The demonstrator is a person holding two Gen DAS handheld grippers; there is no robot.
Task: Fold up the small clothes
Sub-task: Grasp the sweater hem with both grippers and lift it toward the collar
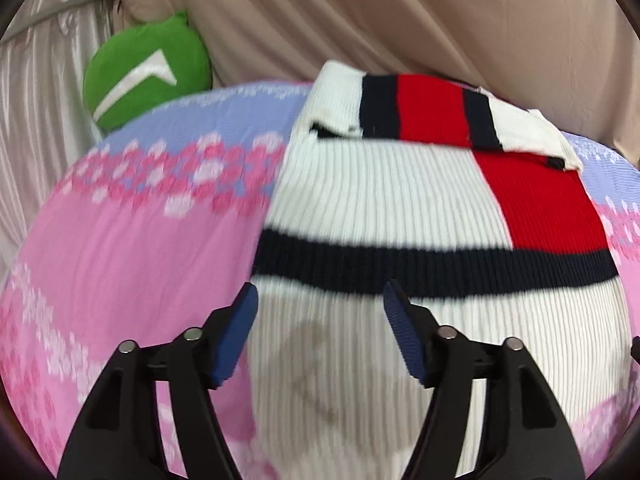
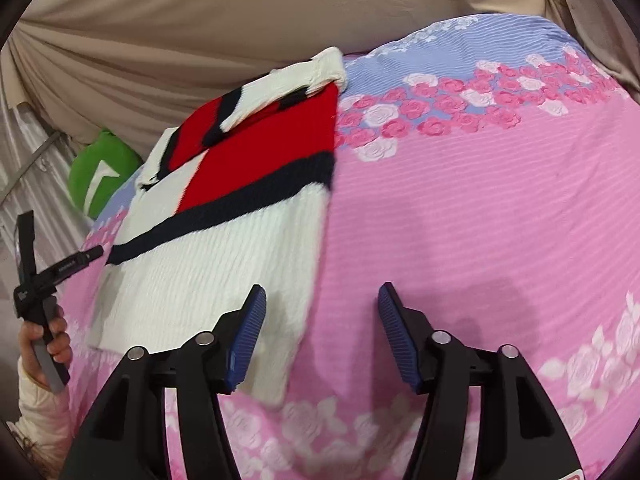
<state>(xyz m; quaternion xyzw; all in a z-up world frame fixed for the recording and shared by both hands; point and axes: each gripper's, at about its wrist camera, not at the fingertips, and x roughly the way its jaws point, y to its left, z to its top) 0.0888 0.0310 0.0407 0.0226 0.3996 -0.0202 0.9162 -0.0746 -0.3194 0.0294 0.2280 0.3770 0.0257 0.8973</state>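
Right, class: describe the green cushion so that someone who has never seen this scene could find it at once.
Start at the pink and blue rose-print bedsheet with the white, red and navy knitted sweater on it. Follow the sheet's far edge to the corner by the beige drape. The green cushion sits there, the only green thing, bearing a white chevron.

My fingers (image 1: 236,340) wore ribbed blue pads on black, slotted arms, each joint capped by a round silver pin; my left sleeve (image 2: 40,420) was cream and quilted.
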